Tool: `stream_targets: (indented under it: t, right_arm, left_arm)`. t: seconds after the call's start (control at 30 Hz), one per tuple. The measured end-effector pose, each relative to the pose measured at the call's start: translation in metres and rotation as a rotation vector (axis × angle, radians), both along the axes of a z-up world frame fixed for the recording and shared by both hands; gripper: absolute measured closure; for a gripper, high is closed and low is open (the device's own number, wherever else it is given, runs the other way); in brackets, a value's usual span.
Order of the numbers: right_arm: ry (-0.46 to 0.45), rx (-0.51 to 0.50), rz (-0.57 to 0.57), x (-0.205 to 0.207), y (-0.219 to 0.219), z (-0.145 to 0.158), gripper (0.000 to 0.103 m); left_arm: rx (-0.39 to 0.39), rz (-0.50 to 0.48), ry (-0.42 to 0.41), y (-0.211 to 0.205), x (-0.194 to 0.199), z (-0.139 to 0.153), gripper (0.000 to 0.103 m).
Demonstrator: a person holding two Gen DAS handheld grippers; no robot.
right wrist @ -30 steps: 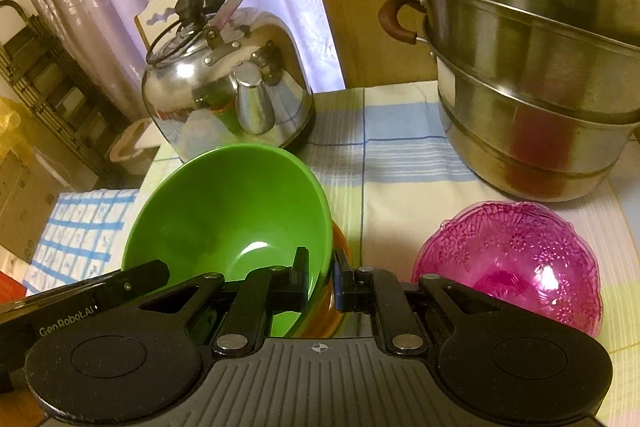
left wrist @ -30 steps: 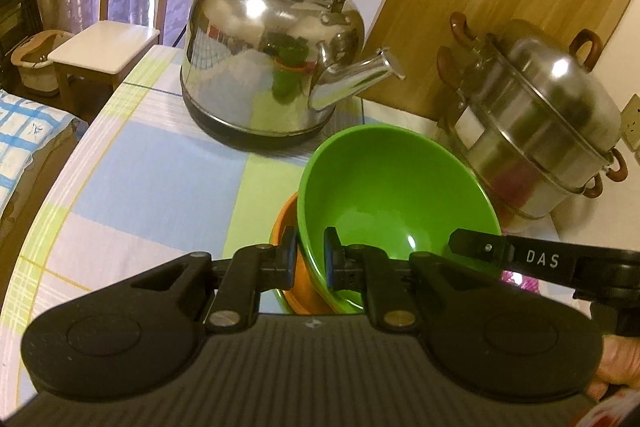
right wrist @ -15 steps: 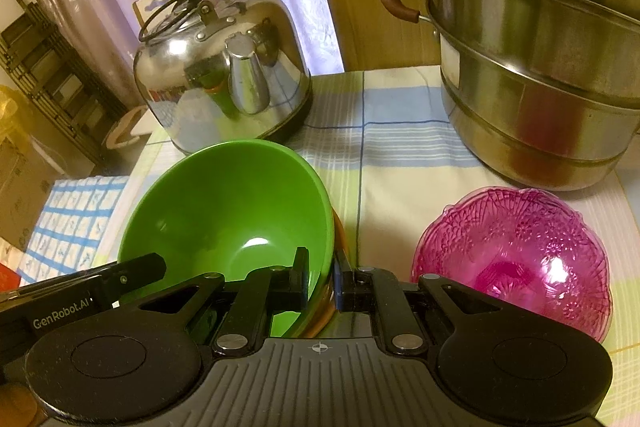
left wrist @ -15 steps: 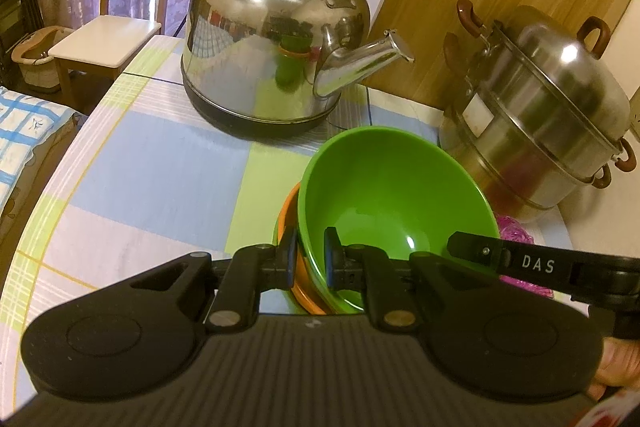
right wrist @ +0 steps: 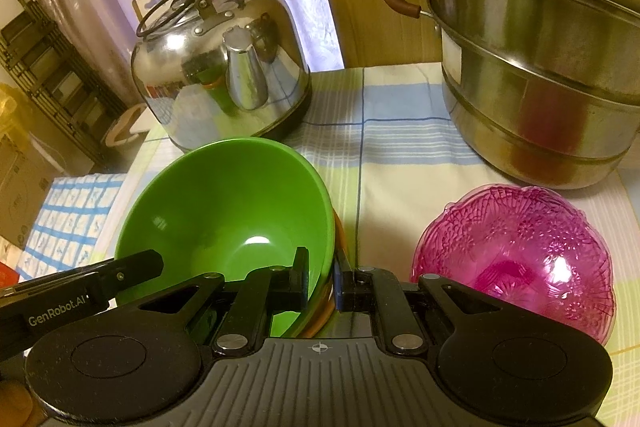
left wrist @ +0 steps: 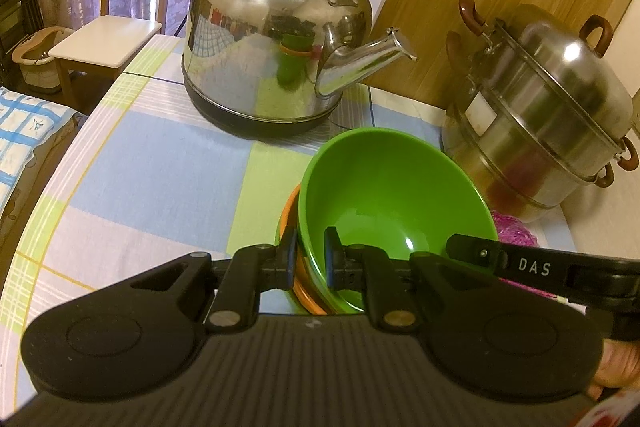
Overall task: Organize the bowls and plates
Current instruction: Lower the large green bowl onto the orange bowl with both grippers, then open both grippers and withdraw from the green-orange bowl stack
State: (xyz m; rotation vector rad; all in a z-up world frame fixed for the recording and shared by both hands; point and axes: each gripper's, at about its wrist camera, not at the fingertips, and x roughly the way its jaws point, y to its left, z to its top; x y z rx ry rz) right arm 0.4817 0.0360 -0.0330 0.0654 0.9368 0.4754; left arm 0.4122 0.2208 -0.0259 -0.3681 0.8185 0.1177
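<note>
A green bowl [left wrist: 392, 195] sits nested in an orange bowl [left wrist: 289, 227], and the pair is tilted over the checked tablecloth [left wrist: 160, 163]. My left gripper [left wrist: 310, 259] is shut on the left rim of both bowls. My right gripper [right wrist: 322, 279] is shut on the opposite rim of the green bowl [right wrist: 232, 203] and the orange bowl [right wrist: 318, 323]. Each view shows the other gripper's black arm across the stack. A pink patterned glass bowl [right wrist: 516, 263] stands on the cloth to the right of the stack, apart from it.
A large steel kettle [left wrist: 280, 47] stands behind the bowls. A stacked steel steamer pot [left wrist: 552, 123] stands at the back right by a wooden panel. A white chair [left wrist: 116, 27] is past the table's far left edge. A blue checked cloth [right wrist: 68, 219] lies left, below the table.
Both grippers keep their hold on the bowl stack. The views shift only slightly, and nothing has been let go or picked up.
</note>
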Motion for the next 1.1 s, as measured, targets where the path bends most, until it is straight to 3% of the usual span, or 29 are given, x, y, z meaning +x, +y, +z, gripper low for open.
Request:
stream_targets:
  t: [0.2, 0.27, 0.3, 0.33, 0.47, 0.73, 0.93, 1.1]
  right_arm:
    - [-0.024, 0.002, -0.020, 0.002, -0.001, -0.003, 0.089]
    - [-0.043, 0.026, -0.027, 0.000, -0.006, -0.002, 0.068]
    - [-0.052, 0.044, -0.031, 0.000, -0.009, 0.000, 0.049]
    - [-0.060, 0.057, -0.034, -0.001, -0.012, 0.001, 0.045]
    - [-0.060, 0.080, -0.045, -0.006, -0.020, 0.004, 0.045]
    - [-0.032, 0.101, -0.068, -0.040, -0.038, 0.008, 0.045]
    - [-0.006, 0.085, -0.094, -0.087, -0.059, 0.010, 0.045]
    - [-0.014, 0.032, -0.090, -0.131, -0.076, 0.015, 0.044]
  left_arm:
    - [0.007, 0.012, -0.015, 0.002, 0.000, -0.002, 0.085]
    - [0.001, 0.023, -0.027, 0.004, -0.003, -0.001, 0.085]
    - [0.001, 0.025, -0.030, 0.004, -0.004, 0.000, 0.085]
    - [0.000, 0.026, -0.034, 0.004, -0.006, 0.001, 0.085]
    - [-0.014, 0.042, -0.052, 0.004, -0.017, 0.004, 0.085]
    - [-0.040, 0.061, -0.075, -0.008, -0.056, 0.016, 0.074]
    - [-0.053, 0.073, -0.048, -0.023, -0.099, 0.021, 0.059]
    - [-0.032, 0.086, -0.032, -0.038, -0.143, 0.030, 0.037]
